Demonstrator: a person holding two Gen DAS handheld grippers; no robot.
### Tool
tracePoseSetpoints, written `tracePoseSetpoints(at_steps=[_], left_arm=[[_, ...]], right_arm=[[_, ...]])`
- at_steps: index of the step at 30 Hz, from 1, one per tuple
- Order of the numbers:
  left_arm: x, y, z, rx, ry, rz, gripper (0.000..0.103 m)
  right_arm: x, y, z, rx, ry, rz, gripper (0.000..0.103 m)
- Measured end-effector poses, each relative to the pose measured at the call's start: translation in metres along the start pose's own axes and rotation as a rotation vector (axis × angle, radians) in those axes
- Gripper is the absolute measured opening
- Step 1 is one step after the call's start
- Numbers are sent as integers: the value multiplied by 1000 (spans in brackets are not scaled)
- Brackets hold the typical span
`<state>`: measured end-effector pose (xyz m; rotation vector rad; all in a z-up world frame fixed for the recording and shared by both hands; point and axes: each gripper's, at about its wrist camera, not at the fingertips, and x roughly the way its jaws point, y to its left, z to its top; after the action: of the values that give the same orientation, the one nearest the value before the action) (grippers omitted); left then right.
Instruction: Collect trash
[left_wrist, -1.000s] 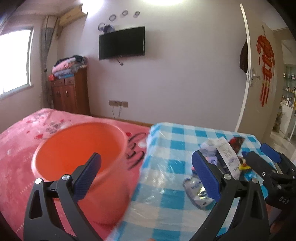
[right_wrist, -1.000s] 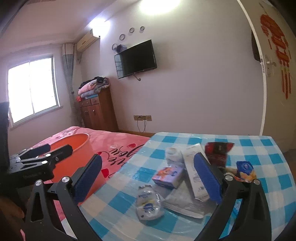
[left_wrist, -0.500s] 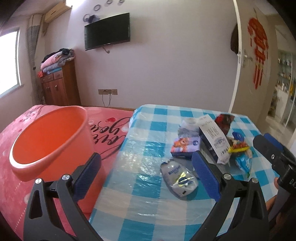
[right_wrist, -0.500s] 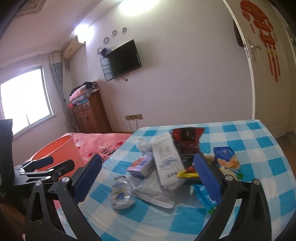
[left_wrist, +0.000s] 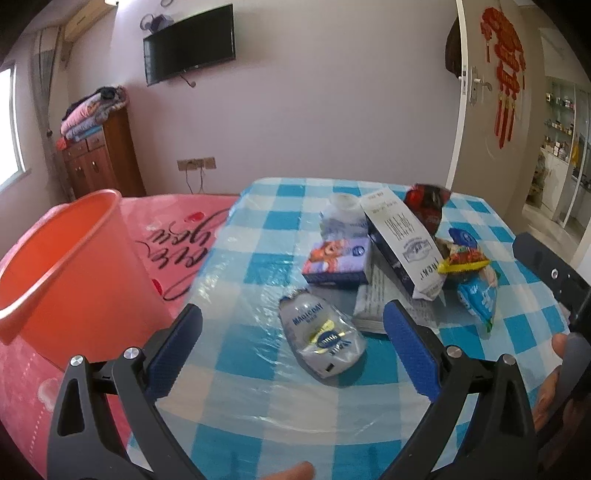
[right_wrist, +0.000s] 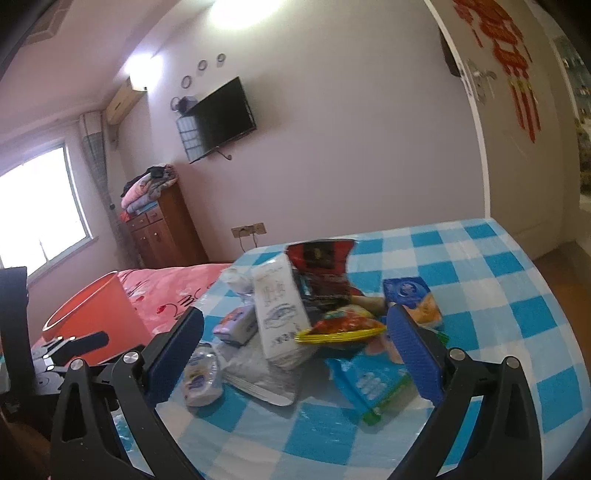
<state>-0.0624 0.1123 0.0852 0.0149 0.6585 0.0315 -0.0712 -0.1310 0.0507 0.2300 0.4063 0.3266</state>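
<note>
Plainly, nothing had been picked up yet: both grippers stood spread wide and empty, above the near edge of the table (left_wrist: 258, 413) with its blue-and-white checked cloth under a clear plastic cover. The left gripper (left_wrist: 291, 354) was lined up on the flattened silver pouch (left_wrist: 322, 336) lying alone at the front of the heap, and that seemed the sensible first piece to take. The right gripper (right_wrist: 295, 354) faced the rest of the trash: a white carton (right_wrist: 279, 314) leaning on the pile, a red-and-yellow snack bag (right_wrist: 341, 326), a blue wrapper (right_wrist: 369, 384), a dark red bag (right_wrist: 319, 260) at the back and a small purple box (right_wrist: 236, 325). The orange bucket (left_wrist: 62, 266) stood on the pink bed just left of the table, open at the top, so the carry would be short. To do the pick well, I would lower the left gripper until one pad sat on each long side of the pouch, tilt it so the lower pad slid under the edge, and close firmly, since a thin foil pouch on slick plastic could skate away or crumple out of the pinch. Taking loose front pieces first should keep the leaning carton from toppling. Each hand would do best on its own side, as the two tools were close together over the heap and might knock.
</note>
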Motion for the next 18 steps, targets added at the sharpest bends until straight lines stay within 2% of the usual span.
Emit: tracePoseSetpoints(at_steps=[10, 18], left_arm=[[16, -32, 5, 17, 39, -49, 99], [36, -56, 25, -37, 87, -143, 99]], right_arm=[[8, -52, -3, 164, 90, -47, 98], [9, -94, -3, 295, 131, -45, 98]])
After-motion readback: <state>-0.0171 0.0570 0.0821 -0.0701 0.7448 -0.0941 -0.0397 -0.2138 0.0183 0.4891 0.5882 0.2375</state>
